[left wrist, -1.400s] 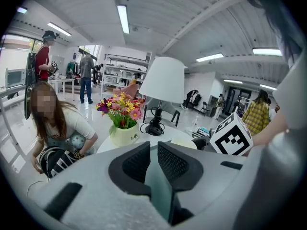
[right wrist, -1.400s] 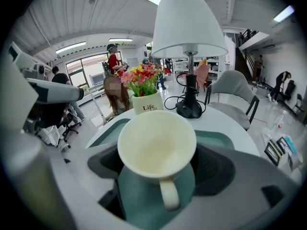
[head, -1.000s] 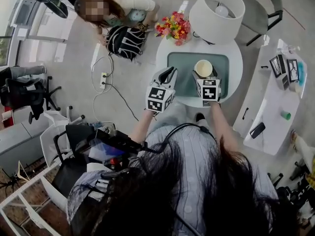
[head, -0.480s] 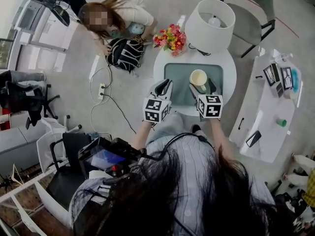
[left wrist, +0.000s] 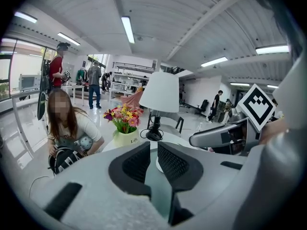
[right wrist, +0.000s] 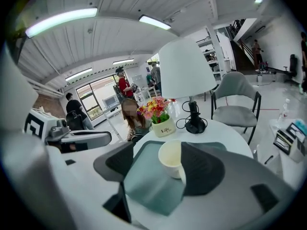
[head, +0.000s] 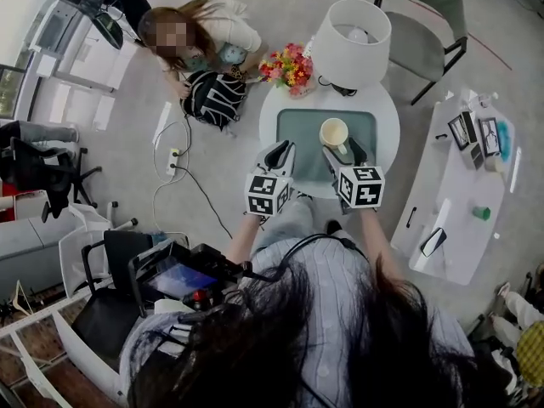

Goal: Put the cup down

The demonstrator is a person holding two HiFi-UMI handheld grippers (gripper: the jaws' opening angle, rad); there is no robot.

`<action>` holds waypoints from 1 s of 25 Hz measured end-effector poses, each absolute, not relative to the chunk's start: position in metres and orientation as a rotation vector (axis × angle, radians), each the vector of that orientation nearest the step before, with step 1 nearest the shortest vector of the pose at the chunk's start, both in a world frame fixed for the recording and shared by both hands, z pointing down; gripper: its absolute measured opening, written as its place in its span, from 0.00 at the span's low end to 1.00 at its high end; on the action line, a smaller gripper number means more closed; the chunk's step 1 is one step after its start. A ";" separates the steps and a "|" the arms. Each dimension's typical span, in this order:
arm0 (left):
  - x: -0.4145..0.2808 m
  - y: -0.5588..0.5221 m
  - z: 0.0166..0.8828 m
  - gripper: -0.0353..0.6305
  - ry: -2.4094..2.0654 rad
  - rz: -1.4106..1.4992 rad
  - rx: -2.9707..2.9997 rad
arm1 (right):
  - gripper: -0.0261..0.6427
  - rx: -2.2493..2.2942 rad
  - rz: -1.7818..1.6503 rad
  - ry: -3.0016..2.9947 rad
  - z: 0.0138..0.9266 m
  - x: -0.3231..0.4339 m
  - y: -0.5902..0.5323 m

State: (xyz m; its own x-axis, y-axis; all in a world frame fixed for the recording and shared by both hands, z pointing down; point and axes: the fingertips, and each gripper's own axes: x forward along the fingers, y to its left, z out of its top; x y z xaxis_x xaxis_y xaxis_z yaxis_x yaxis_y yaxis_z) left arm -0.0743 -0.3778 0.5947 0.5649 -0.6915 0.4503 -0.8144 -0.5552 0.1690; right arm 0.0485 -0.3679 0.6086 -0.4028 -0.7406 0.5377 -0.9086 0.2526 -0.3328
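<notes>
A cream cup stands upright on the teal mat of the round white table. My right gripper is just behind it. In the right gripper view the cup sits between the jaws of the right gripper, which are closing. It is close against the right pad, with a clear gap to the left pad. My left gripper hovers over the mat's left edge. In the left gripper view its jaws stand almost together with nothing between them.
A white table lamp and a pot of flowers stand at the table's far side. A grey chair is beyond the lamp. A person crouches by a bag on the floor at left. A white side table with small items is at right.
My right gripper has drawn back a little from the cup, which stays standing on the mat. The head view has shifted slightly. The left gripper keeps its place.
</notes>
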 end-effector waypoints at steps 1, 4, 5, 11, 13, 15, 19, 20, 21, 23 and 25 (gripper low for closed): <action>-0.072 -0.375 0.594 0.13 -1.232 0.475 2.442 | 0.49 1.546 0.888 -2.256 0.606 0.052 -0.365; -0.063 -0.368 0.589 0.13 -1.242 0.464 2.449 | 0.38 1.578 0.891 -2.267 0.596 0.065 -0.357; -0.059 -0.366 0.587 0.13 -1.246 0.458 2.452 | 0.36 1.583 0.887 -2.271 0.593 0.069 -0.354; -0.035 -0.341 0.577 0.13 -1.271 0.432 2.462 | 0.26 1.599 0.875 -2.307 0.578 0.091 -0.329; -0.027 -0.329 0.574 0.13 -1.280 0.424 2.462 | 0.25 1.588 0.868 -2.319 0.575 0.097 -0.318; -0.020 -0.316 0.570 0.13 -1.292 0.414 2.463 | 0.23 1.574 0.858 -2.334 0.572 0.104 -0.307; -0.015 -0.294 0.562 0.13 -1.346 0.390 2.449 | 0.22 1.536 0.823 -2.369 0.565 0.107 -0.291; -0.015 -0.288 0.561 0.13 -1.360 0.386 2.441 | 0.22 1.522 0.815 -2.376 0.565 0.106 -0.287; -0.014 -0.282 0.561 0.13 -1.374 0.382 2.434 | 0.21 1.509 0.807 -2.383 0.565 0.106 -0.283; -0.013 -0.269 0.560 0.13 -1.396 0.377 2.425 | 0.20 1.483 0.798 -2.398 0.565 0.105 -0.275; -0.011 -0.258 0.560 0.13 -1.411 0.382 2.414 | 0.20 1.461 0.792 -2.412 0.564 0.103 -0.266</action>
